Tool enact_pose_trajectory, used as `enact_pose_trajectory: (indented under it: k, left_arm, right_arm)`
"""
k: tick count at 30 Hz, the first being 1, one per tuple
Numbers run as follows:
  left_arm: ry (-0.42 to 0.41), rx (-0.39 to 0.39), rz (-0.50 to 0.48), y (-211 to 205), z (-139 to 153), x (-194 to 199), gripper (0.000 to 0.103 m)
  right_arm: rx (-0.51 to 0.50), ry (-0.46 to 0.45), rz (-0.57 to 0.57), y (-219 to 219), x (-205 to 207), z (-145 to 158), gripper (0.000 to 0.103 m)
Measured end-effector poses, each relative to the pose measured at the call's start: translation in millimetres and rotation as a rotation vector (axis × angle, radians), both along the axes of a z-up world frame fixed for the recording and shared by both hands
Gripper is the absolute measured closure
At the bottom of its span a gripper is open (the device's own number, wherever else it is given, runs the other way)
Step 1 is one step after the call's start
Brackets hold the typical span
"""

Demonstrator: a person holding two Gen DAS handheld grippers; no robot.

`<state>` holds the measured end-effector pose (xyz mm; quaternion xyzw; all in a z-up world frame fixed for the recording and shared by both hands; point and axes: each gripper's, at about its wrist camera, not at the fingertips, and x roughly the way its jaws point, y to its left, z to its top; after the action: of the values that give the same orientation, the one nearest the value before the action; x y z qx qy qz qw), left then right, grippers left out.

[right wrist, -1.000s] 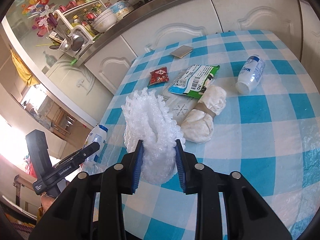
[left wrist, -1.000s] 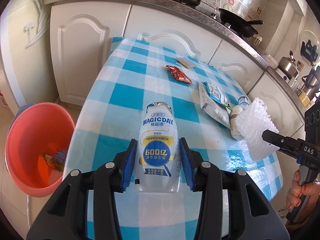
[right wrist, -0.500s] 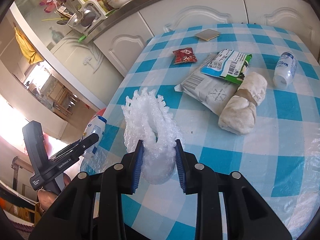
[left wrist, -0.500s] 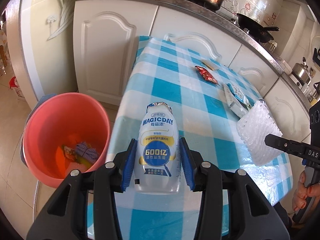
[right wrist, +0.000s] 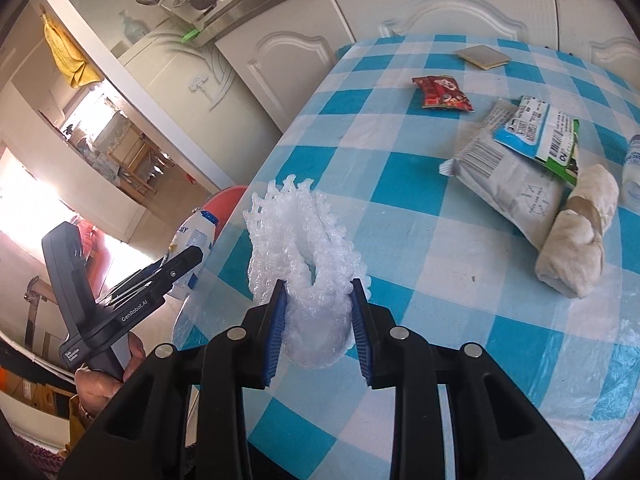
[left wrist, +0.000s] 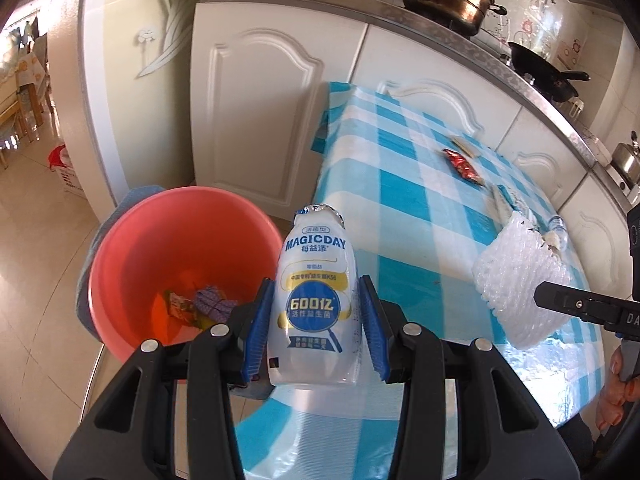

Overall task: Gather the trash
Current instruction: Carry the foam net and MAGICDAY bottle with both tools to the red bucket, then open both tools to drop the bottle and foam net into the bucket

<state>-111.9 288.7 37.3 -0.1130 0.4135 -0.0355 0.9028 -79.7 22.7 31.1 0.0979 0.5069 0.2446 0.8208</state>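
Note:
My left gripper (left wrist: 316, 330) is shut on a white MAGICDAY drink bottle (left wrist: 316, 304), held upright at the table's left edge, just right of the red bin (left wrist: 176, 264) on the floor. Wrappers lie in the bin's bottom. My right gripper (right wrist: 318, 330) is shut on a white foam net sleeve (right wrist: 308, 264), carried over the checked tablecloth (right wrist: 460, 280) near its left edge. In the right wrist view the left gripper (right wrist: 188, 260) and its bottle (right wrist: 192, 240) show at the left. The left wrist view has the foam net (left wrist: 520, 280) at the right.
On the table lie a red snack wrapper (right wrist: 442, 94), a small tan pad (right wrist: 482, 57), a grey pouch (right wrist: 508, 184) under a green-blue packet (right wrist: 540, 132), a rolled white cloth (right wrist: 576, 248) and a second bottle (right wrist: 632, 172). White cabinets (left wrist: 260, 100) stand behind, with pots on the counter.
Both grippers moved left along the table with their loads. The bottle went from over the tablecloth to its left edge beside the bin, and the foam net followed toward that edge.

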Motion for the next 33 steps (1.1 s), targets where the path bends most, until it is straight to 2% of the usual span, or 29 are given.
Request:
enact_pose_trajectory:
  k: [10, 21, 33]
  left_arm:
    - [-0.003, 0.031, 0.075, 33, -3, 2, 0.059]
    - [0.000, 0.136, 0.171, 68, -5, 17, 0.059]
    - [0.032, 0.229, 0.223, 93, -22, 38, 0.059]
  right_arm:
    - [-0.016, 0.005, 0.101, 48, 16, 0, 0.070]
    - [-0.021, -0.025, 0.217, 110, 42, 9, 0.070]
    - [-0.053, -0.021, 0.310, 181, 67, -7, 0.069]
